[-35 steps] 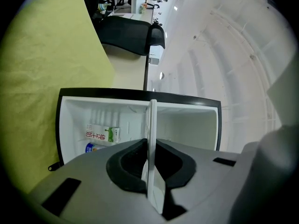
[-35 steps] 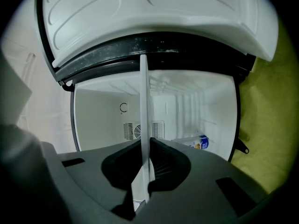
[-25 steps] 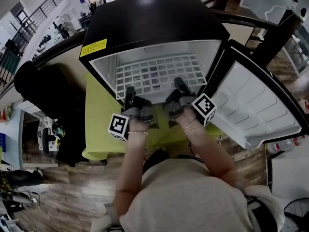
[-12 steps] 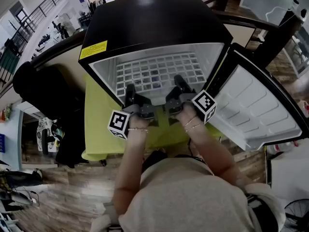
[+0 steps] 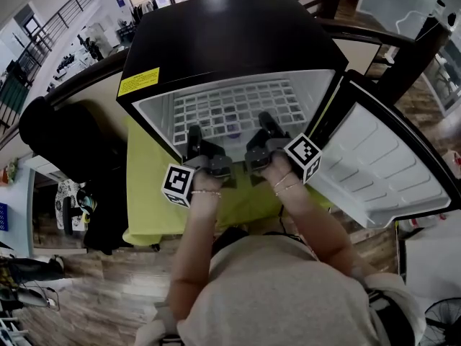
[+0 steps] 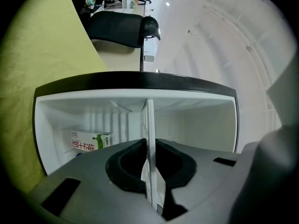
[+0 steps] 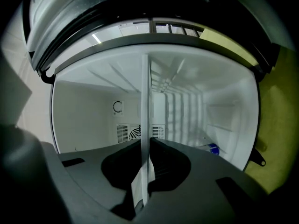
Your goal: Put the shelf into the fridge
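Note:
The white grid shelf (image 5: 230, 107) lies flat inside the open black mini fridge (image 5: 216, 34), its front edge at the opening. My left gripper (image 5: 193, 132) holds that edge on the left and my right gripper (image 5: 265, 120) holds it on the right. In the left gripper view the shelf (image 6: 149, 120) runs edge-on between the jaws of the left gripper (image 6: 150, 146), which press on it while starting to spread. The right gripper view shows the same: the shelf (image 7: 145, 101) is pinched in my right gripper (image 7: 145, 143), whose jaws are also beginning to spread.
The fridge door (image 5: 374, 164) hangs open to the right. A milk carton (image 6: 91, 140) and a small blue item (image 7: 213, 149) sit low inside the fridge. The fridge stands on a yellow-green tablecloth (image 5: 151, 186). A black chair (image 5: 65, 135) stands at the left.
Both grippers have pushed slightly forward, and the shelf has slid a little deeper into the fridge.

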`<action>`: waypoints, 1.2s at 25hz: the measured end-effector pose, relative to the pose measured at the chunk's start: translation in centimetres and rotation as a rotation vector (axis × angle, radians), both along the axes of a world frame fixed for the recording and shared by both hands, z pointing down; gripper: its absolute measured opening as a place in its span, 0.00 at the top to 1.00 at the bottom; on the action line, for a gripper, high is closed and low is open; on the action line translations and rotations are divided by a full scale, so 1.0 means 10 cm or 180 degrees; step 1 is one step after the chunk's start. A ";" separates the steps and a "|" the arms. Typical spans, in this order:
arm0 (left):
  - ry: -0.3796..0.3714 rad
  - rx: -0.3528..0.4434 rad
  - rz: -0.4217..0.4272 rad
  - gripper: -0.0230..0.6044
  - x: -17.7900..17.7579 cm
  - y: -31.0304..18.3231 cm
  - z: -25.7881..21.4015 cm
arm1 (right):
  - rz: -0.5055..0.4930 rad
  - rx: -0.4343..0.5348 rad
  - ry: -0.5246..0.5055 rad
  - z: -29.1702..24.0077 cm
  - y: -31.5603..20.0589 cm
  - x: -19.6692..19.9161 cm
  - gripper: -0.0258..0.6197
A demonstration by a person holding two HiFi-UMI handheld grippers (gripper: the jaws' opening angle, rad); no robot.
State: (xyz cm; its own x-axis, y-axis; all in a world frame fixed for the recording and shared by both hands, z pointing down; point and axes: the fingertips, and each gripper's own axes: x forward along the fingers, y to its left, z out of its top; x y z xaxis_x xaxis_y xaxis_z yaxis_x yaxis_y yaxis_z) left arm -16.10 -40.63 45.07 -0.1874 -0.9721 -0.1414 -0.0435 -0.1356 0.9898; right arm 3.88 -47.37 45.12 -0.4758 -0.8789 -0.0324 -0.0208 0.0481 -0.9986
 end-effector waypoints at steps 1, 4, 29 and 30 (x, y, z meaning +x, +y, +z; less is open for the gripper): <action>-0.0003 -0.0003 -0.0003 0.91 -0.01 -0.01 0.00 | -0.0001 0.0000 -0.0003 0.00 -0.01 -0.01 0.90; -0.0026 -0.0015 -0.0009 0.91 -0.03 -0.04 -0.01 | -0.0011 0.0014 0.0004 -0.01 -0.04 -0.03 0.90; -0.0115 0.0012 -0.0045 0.90 -0.10 -0.29 -0.02 | 0.0009 0.0181 0.0149 -0.03 -0.29 -0.10 0.90; -0.0125 0.0019 -0.0049 0.90 -0.10 -0.30 -0.02 | 0.0011 0.0187 0.0149 -0.02 -0.29 -0.10 0.90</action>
State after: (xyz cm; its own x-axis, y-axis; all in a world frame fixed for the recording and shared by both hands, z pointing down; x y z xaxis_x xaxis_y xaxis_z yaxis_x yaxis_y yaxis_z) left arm -17.13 -43.61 44.89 -0.1965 -0.9682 -0.1547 -0.0844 -0.1405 0.9865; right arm 2.87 -50.30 44.88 -0.4751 -0.8778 -0.0616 -0.0676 0.1063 -0.9920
